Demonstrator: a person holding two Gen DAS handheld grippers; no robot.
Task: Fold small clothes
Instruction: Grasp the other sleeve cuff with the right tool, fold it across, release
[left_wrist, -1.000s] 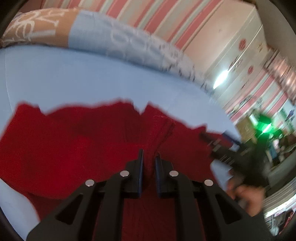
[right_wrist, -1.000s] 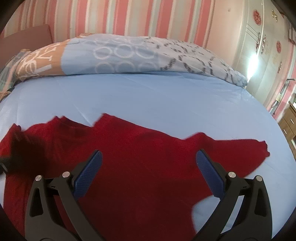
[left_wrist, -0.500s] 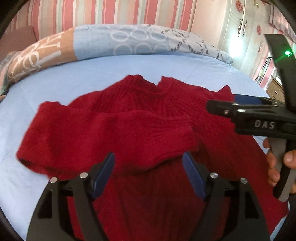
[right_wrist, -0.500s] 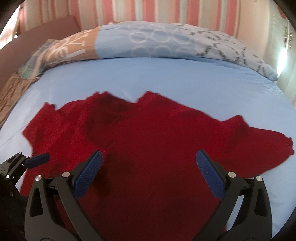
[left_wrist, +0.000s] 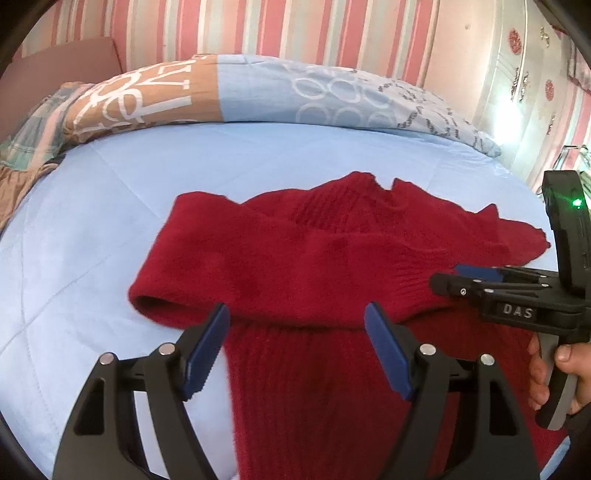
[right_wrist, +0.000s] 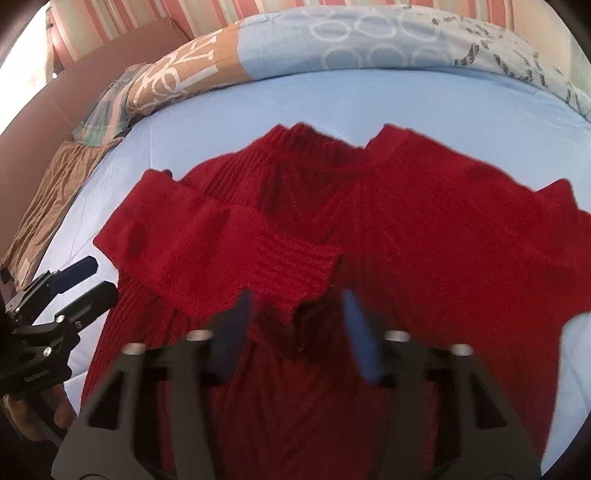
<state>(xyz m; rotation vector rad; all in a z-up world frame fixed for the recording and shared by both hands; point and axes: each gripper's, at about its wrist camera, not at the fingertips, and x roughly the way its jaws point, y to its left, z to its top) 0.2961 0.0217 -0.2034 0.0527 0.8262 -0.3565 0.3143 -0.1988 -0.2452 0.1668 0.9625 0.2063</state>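
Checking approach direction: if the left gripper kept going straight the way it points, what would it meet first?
Most likely the folded-over sleeve of the red sweater, lying straight ahead of the open left gripper; depth is uncertain.

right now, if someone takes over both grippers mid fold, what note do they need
Left gripper: open, nothing held, over the near edge of the folded-in sleeve.
Right gripper: fingers have just been closing around that sleeve's ribbed cuff; blurred, so a grip is not confirmed.
Red sweater lies flat on the blue sheet, collar toward the pillows.
Done: one sleeve laid across the chest.
Left: the other sleeve is still spread out, then fold the body.
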